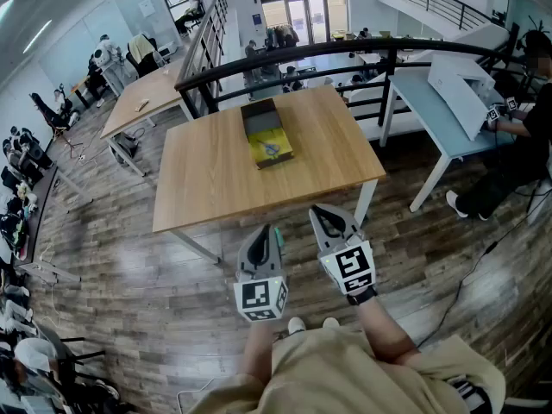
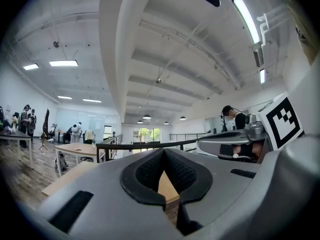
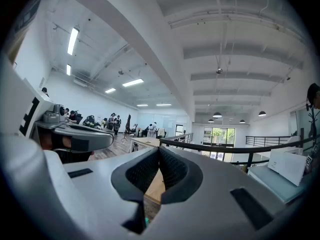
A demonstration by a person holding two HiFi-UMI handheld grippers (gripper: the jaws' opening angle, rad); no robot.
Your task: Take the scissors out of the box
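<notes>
**Approach not begun: both grippers closed and short of the table**

The box (image 1: pixel 247 121) sits open-topped near the middle of the wooden table (image 1: pixel 207 188), with its long side running away from the person. In its near end lies a yellow item with a touch of blue, most likely the scissors (image 1: pixel 272 150) (too small in the head view to make out blades or handles). Nothing else is on the table.

The left gripper (image 1: pixel 260 236) and the right gripper (image 1: pixel 331 219) are held side by side in front of the person's body, over the floor, and neither reaches the table's near edge. Both point level towards the box. In each gripper view the pads meet at their tips and nothing is between them, so both are closed and empty.

I judge this to be the very start of the task, with the reach to the box not yet made. The next move calls for bringing one gripper forward over the table, spreading its jaws before it descends, and tilting it down into the box's near end. The other gripper may need to steady the box wall.
</notes>
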